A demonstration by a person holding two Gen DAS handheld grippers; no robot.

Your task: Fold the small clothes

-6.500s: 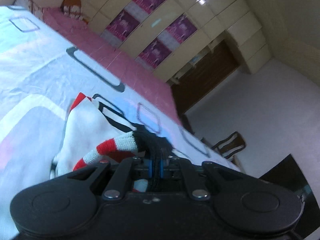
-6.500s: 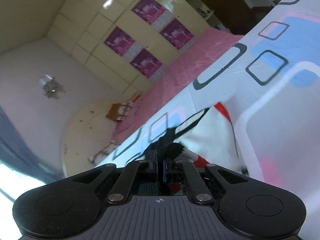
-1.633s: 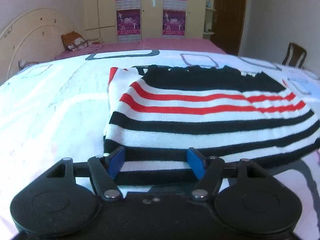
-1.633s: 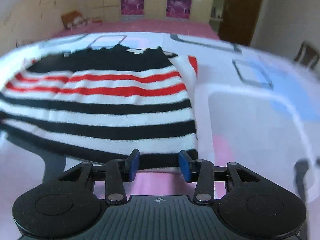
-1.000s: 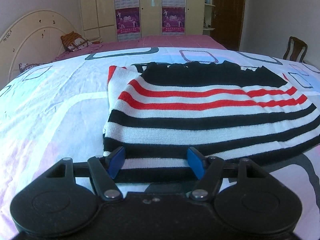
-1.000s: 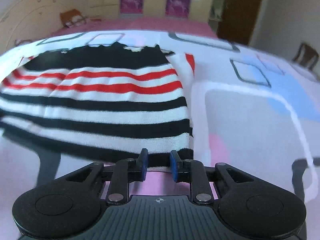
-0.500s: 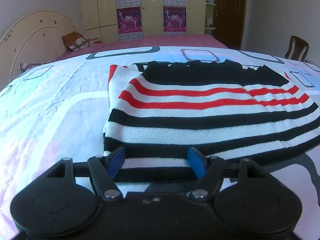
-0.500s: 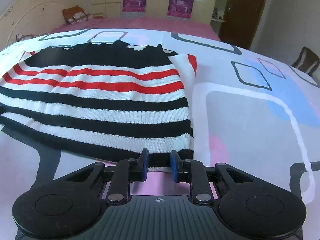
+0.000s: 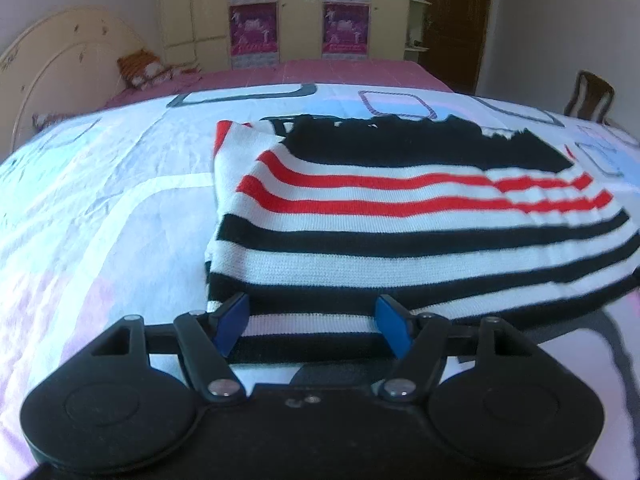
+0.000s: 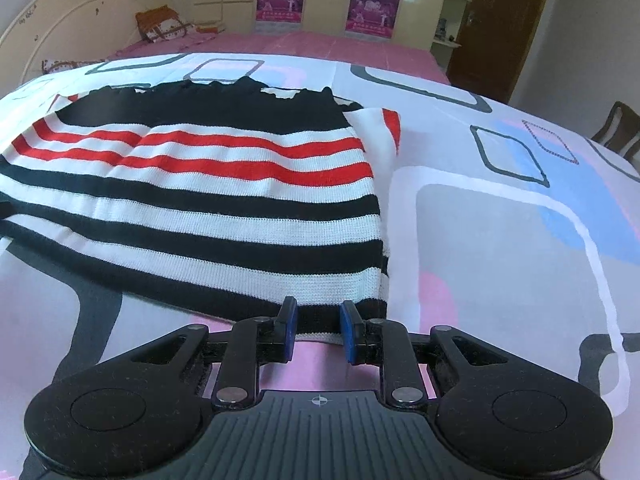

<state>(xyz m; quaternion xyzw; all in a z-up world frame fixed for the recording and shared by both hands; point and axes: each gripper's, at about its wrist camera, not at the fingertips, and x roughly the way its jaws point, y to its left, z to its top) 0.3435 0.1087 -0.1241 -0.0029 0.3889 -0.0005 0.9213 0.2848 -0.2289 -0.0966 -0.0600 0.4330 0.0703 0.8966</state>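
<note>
A black, white and red striped knit sweater (image 9: 400, 216) lies flat, folded, on the patterned bedsheet (image 9: 100, 216); it also shows in the right wrist view (image 10: 208, 184). My left gripper (image 9: 314, 324) is wide open at the sweater's near left hem, its blue pads on either side of the hem edge. My right gripper (image 10: 317, 330) is partly open at the near right corner of the hem, the pads apart with the black hem band between them. Neither gripper pinches the cloth.
The bed has a white sheet with pink, blue and grey squares (image 10: 500, 216) and a pink cover (image 10: 320, 46) at the far end. A cream headboard (image 9: 56, 64), wardrobe with posters (image 9: 304, 8), a dark door (image 10: 504, 24) and a chair (image 9: 592, 94) stand beyond.
Both grippers let go of the sweater, which now lies flat on the bed. In the last second the right jaws narrowed, then stayed slightly apart; the left stayed wide open.
</note>
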